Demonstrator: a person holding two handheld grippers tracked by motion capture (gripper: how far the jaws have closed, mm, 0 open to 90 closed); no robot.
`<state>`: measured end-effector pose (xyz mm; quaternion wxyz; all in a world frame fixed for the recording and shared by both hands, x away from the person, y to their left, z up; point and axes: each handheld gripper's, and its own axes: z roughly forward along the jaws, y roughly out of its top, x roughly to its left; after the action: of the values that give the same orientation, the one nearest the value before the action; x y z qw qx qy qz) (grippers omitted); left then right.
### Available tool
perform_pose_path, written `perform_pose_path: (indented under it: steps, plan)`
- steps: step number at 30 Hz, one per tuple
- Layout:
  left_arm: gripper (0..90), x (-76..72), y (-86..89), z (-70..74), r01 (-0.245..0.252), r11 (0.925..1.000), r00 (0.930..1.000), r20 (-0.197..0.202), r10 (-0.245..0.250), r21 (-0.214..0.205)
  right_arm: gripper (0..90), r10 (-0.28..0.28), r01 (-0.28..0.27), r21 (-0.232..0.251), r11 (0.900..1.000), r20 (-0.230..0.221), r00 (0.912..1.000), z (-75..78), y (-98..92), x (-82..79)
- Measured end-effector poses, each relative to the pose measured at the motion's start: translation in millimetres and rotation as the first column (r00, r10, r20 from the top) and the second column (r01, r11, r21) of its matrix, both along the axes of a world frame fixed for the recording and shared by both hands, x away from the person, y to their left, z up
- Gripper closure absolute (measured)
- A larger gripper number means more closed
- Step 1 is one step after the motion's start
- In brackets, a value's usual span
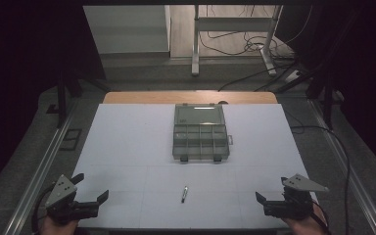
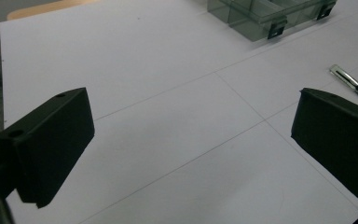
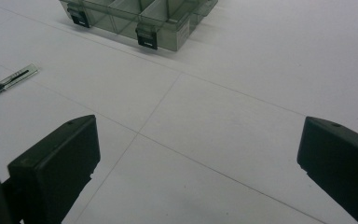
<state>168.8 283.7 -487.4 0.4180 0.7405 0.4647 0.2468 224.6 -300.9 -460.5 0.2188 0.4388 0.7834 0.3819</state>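
Table: we find a white sheet [image 1: 127, 142] covering the table, with thin ruled lines across it; a strip of wooden edge shows at the far side.

Box: we see a clear grey compartment box [image 1: 200, 132] at the centre of the far half of the sheet. Its lid is shut, with two dark latches on the near edge. In the left gripper view the box [image 2: 261, 14] lies at the top right; in the right gripper view the box [image 3: 140, 18] lies at the top left.

Pen: we see a small slim pen-like item [image 1: 184, 194], silver with a dark tip, lying flat on the sheet near the front edge. It sits roughly midway between the two grippers and well apart from the box. We cannot tell exactly what it is. It shows at the right in the left gripper view [image 2: 348, 80] and at the left in the right gripper view [image 3: 14, 78].

Left gripper: we see the left gripper [image 1: 91, 187] at the near left corner of the sheet, held in a hand. Its jaws are spread wide, with bare sheet between them.

Right gripper: we see the right gripper [image 1: 273, 190] at the near right corner, held in a hand. Its jaws are spread wide, with bare sheet between them.

Contact: neither gripper touches the pen or the box.
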Motion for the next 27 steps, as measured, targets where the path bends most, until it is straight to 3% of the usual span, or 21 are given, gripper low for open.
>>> perform_pose_path:
  steps: [7, 17, 22, 27]
  plan:
    - [0.0, -1.5, 2.1, -1.8, -0.007, 0.9999, 0.9999, 0.012, 0.007, -0.015, 0.0, 0.001, -0.001, 0.002, 1.0000, -0.021, 0.9998, -0.4, 0.4, 2.8]
    - [0.1, -1.9, -3.8, -1.6, 0.010, 0.9993, 0.9998, 0.018, -0.011, 0.037, 0.0, 0.012, -0.012, -0.011, 0.9999, -0.030, 0.9995, -0.9, 2.0, 3.8]
    - [0.2, -0.3, -1.7, -1.6, 0.021, 0.9996, 0.9998, 0.002, -0.021, 0.016, 0.0, 0.022, -0.023, -0.021, 0.9995, -0.045, 0.9987, -1.9, 3.9, 5.2]
    - [0.2, -1.9, 1.1, -1.5, 0.030, 0.9995, 0.9994, 0.016, -0.030, -0.009, 0.0, 0.039, -0.042, -0.049, 0.9979, -0.061, 0.9974, -2.8, 7.4, 7.0]
